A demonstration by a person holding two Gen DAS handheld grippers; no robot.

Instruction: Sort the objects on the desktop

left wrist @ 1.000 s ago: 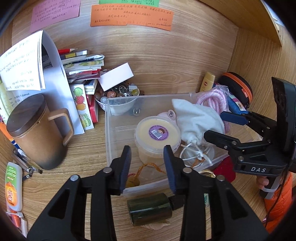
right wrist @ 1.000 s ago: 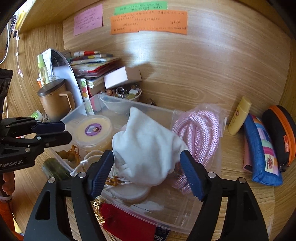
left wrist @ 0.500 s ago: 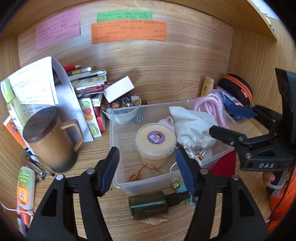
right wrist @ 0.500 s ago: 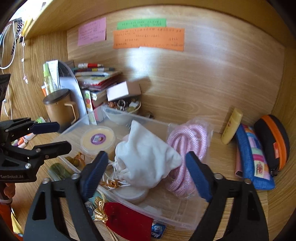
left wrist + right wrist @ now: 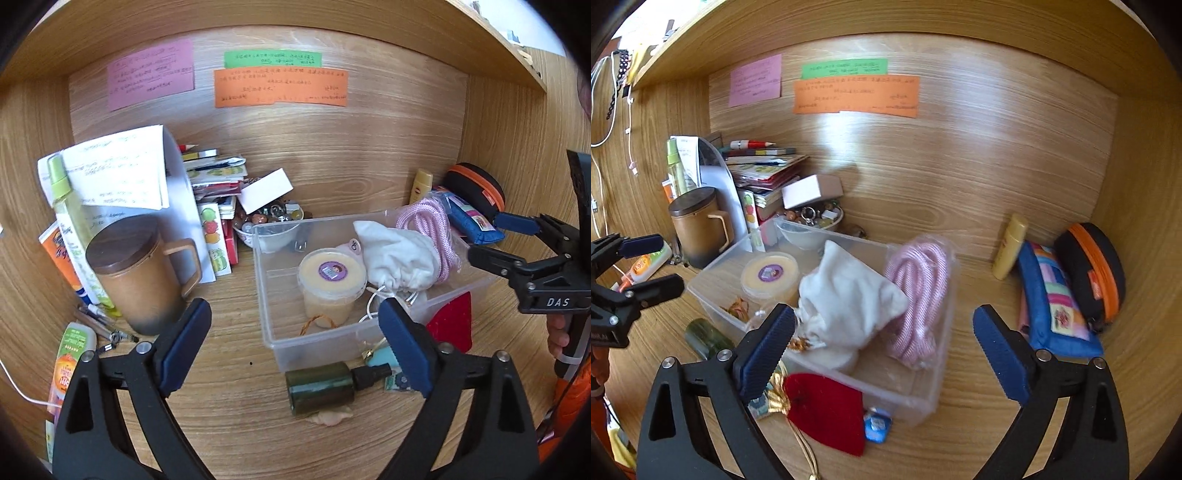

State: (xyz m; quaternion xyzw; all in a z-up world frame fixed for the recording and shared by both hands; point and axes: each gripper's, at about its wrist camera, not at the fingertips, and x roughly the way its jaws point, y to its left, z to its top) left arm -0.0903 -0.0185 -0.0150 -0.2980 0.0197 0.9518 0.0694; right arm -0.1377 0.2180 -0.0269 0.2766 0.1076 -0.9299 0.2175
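From the left wrist, the left gripper [image 5: 291, 339] is opening, empty, over the desk's front beside the clear bin [image 5: 369, 328]; from the right wrist, the right gripper [image 5: 882, 343], opening and empty, should clear the bin's front wall before choosing the next loose item.

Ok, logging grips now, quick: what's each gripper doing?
Left gripper: jaws opening wide, nothing between them, holding nothing.
Right gripper: jaws opening wide, holding nothing.
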